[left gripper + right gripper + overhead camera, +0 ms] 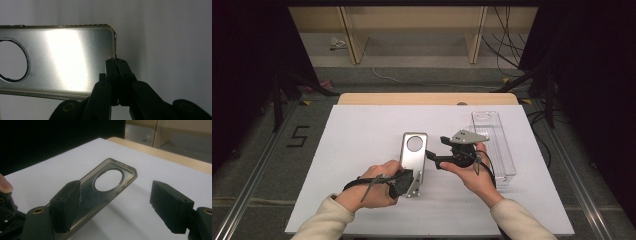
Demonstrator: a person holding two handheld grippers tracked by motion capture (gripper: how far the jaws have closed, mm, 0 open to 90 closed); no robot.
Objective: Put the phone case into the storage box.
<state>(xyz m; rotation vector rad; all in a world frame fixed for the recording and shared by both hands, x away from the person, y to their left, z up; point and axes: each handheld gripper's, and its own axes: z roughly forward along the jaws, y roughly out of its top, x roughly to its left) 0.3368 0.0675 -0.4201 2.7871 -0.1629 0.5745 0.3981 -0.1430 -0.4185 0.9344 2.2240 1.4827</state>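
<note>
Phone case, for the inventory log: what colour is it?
Silvery grey, shiny, the phone case shows best in the left gripper view.

Glossy silver phone case [414, 156] on a matt white sheet [362, 150]

The phone case looks like smooth plastic with a brushed, metal-like sheen and clear edges. The sheet under it is matt and smooth, over a pale wooden table [427, 98]. Right of the case lies a clear glossy plastic box [496, 145]. The 2 grippers' jaws are matt black plastic.
</note>
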